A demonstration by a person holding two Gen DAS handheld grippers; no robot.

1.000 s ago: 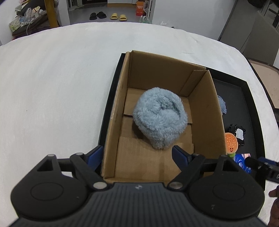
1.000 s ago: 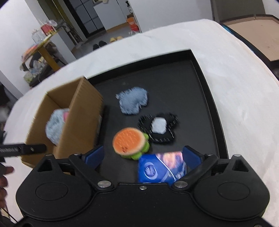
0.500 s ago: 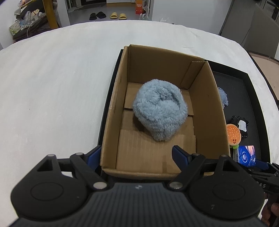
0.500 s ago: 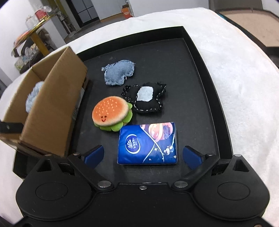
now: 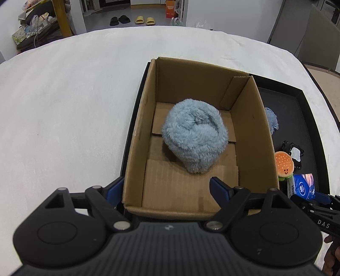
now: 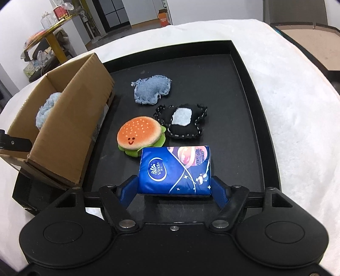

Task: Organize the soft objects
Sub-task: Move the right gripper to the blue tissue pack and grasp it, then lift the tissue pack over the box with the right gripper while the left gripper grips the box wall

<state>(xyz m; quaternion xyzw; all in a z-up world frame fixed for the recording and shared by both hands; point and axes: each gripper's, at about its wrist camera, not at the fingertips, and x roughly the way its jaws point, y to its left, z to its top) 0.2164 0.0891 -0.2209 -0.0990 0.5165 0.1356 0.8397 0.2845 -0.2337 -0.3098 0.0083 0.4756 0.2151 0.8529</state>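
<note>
Left wrist view: one cardboard box (image 5: 197,135) stands on a black tray (image 5: 297,118) atop the white-covered bench (image 5: 63,110). Inside it lies one fluffy blue plush (image 5: 195,135), at the box's centre. The left tool (image 5: 167,189) hangs over the near box rim, jaws wide apart with nothing between them. At 3 o'clock of the box, partly hidden by its wall, one burger plush (image 5: 284,164), one tissue pack (image 5: 303,185) and the tip of the right tool show. Beyond the bench, at 12 o'clock, two pairs of slippers (image 5: 131,20) sit on the floor.

Right wrist view: the right tool (image 6: 174,189) has just been closing, and its blue pads press both sides of the tissue pack (image 6: 175,169). At 11 o'clock of the pack is the burger plush (image 6: 140,135), touching it; at 12 o'clock one black felt pad (image 6: 180,121); farther on, one denim pad (image 6: 152,89). The box (image 6: 70,135) stands at 9 o'clock, the blue plush (image 6: 45,109) peeking over its wall.
</note>
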